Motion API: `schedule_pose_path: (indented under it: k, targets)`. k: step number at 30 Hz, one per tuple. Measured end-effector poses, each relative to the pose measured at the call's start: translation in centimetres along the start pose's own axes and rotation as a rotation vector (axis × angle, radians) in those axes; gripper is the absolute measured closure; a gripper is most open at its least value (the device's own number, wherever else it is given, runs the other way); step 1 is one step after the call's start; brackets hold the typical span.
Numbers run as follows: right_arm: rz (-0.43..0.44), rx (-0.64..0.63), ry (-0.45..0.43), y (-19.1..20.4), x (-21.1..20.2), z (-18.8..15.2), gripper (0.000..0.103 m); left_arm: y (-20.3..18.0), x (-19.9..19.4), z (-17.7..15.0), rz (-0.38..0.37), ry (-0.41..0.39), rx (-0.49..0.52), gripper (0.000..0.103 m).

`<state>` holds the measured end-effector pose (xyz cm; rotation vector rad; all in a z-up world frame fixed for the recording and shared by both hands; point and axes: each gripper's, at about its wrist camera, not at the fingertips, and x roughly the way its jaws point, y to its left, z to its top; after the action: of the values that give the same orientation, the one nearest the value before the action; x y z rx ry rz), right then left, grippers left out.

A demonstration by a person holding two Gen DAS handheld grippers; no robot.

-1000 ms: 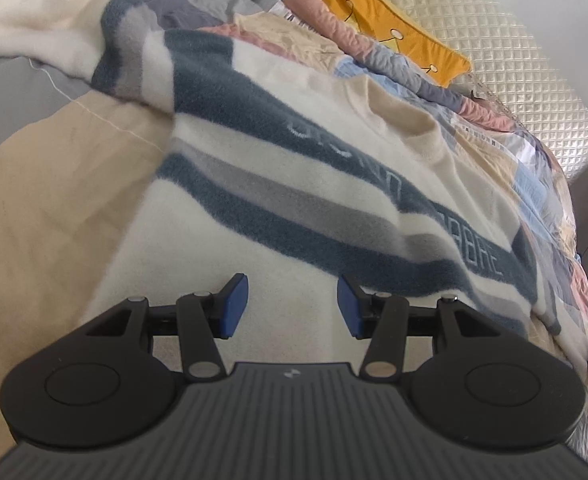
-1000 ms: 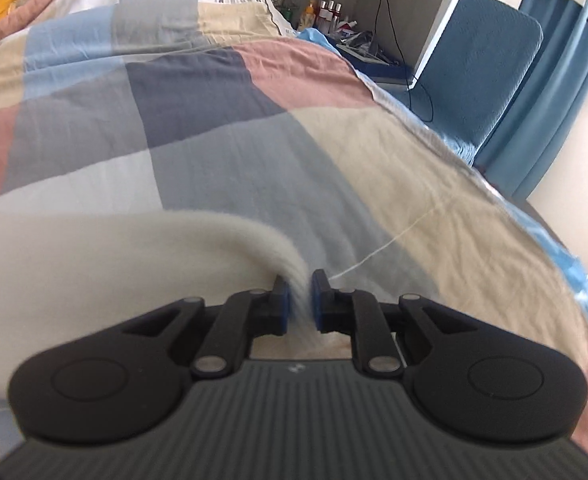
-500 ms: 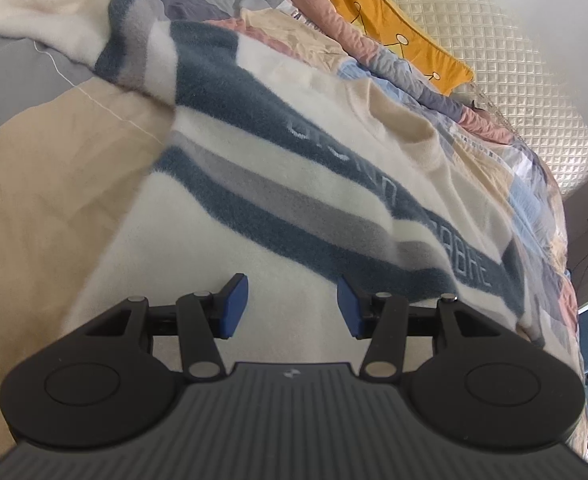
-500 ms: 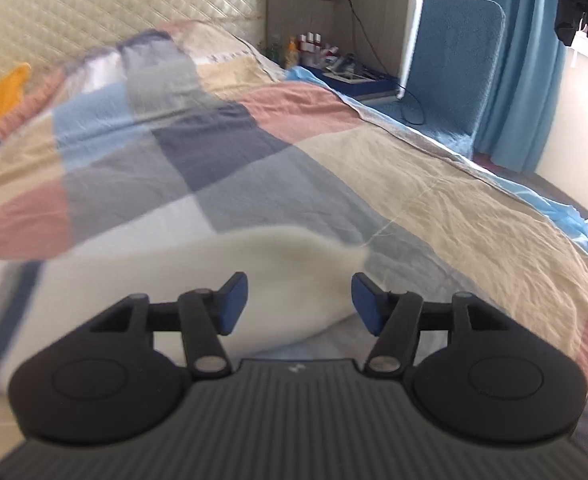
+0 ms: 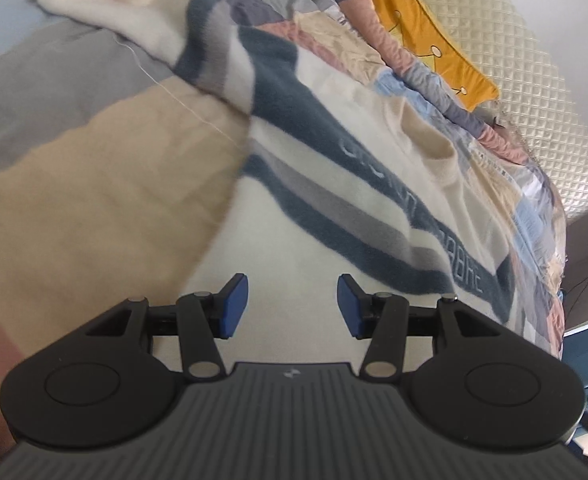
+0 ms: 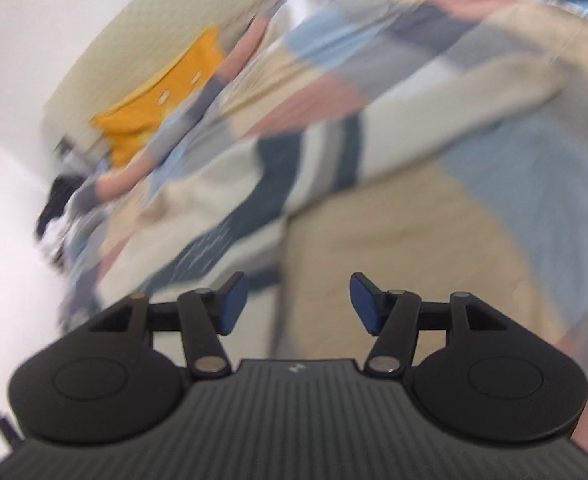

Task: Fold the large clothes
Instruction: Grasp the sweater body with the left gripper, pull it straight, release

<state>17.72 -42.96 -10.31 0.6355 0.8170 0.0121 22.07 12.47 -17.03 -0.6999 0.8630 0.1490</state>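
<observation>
right gripper (image 6: 297,304): jaws just opened, parted, nothing between them; left gripper (image 5: 292,304): jaws parted, empty, above cream fleece sweater (image 5: 333,184) with navy-grey stripes, spread on patchwork quilt (image 5: 94,168).

Black hand-held gripper (image 5: 292,306): blue pads (image 5: 236,306), silver pivot screws.

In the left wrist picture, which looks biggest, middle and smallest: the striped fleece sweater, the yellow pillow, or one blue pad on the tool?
1. Striped fleece sweater, by far the biggest.
2. Yellow pillow.
3. Blue pad, smallest, though it sits right by the camera, so it looks bigger than it is.
</observation>
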Motion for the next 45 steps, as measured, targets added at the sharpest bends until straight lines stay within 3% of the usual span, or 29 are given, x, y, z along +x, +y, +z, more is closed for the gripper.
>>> schedule_pose_path:
  k: [3,5,8,11,16,23,26,27,29,30,31,34,41,45]
  targets:
    - [0.069,-0.027,0.107,3.2,1.2,-4.3,0.043,0.6,-1.7,0.4,0.057,0.006,0.049,0.048]
    - [0.089,-0.01,0.192,4.5,2.7,-7.0,0.044,1.6,-2.1,0.6,0.071,0.047,0.029,0.048]
    - [0.045,-0.027,0.28,6.0,5.5,-10.1,0.044,3.3,-2.5,0.4,0.105,0.084,-0.014,0.048]
    - [-0.057,-0.075,0.3,6.2,7.5,-11.3,0.042,4.0,-1.9,-0.6,0.144,0.111,0.011,0.047]
    - [-0.114,-0.112,0.334,6.4,9.4,-11.8,0.042,5.2,0.3,-3.0,0.135,0.226,-0.015,0.047]
    - [-0.071,-0.194,0.435,6.9,10.5,-13.9,0.043,4.8,0.9,-5.2,0.111,0.282,0.001,0.047]
    - [-0.065,-0.24,0.438,7.8,10.6,-14.7,0.045,4.2,0.9,-5.8,0.109,0.285,0.005,0.047]
    - [-0.066,-0.258,0.434,8.0,10.6,-14.7,0.053,4.1,0.9,-5.9,0.112,0.287,0.013,0.049]
    - [-0.068,-0.298,0.418,8.6,10.2,-14.5,0.07,3.9,0.9,-5.8,0.11,0.295,0.021,0.06]
    - [-0.063,-0.314,0.411,8.9,9.8,-14.4,0.081,4.0,0.7,-5.6,0.097,0.303,0.019,0.073]
    - [-0.055,-0.326,0.402,9.1,9.5,-14.1,0.086,4.1,0.5,-5.3,0.087,0.306,0.009,0.083]
    - [-0.028,-0.398,0.376,9.8,7.5,-12.8,0.088,4.0,-0.8,-4.0,0.041,0.312,0.018,0.092]
    - [-0.059,-0.55,0.302,10.3,3.2,-8.2,0.09,3.1,-5.1,-0.8,-0.039,0.29,0.105,0.094]
    - [-0.071,-0.596,0.329,10.3,3.6,-8.2,0.09,3.3,-5.6,-0.7,0.0,0.318,0.143,0.094]
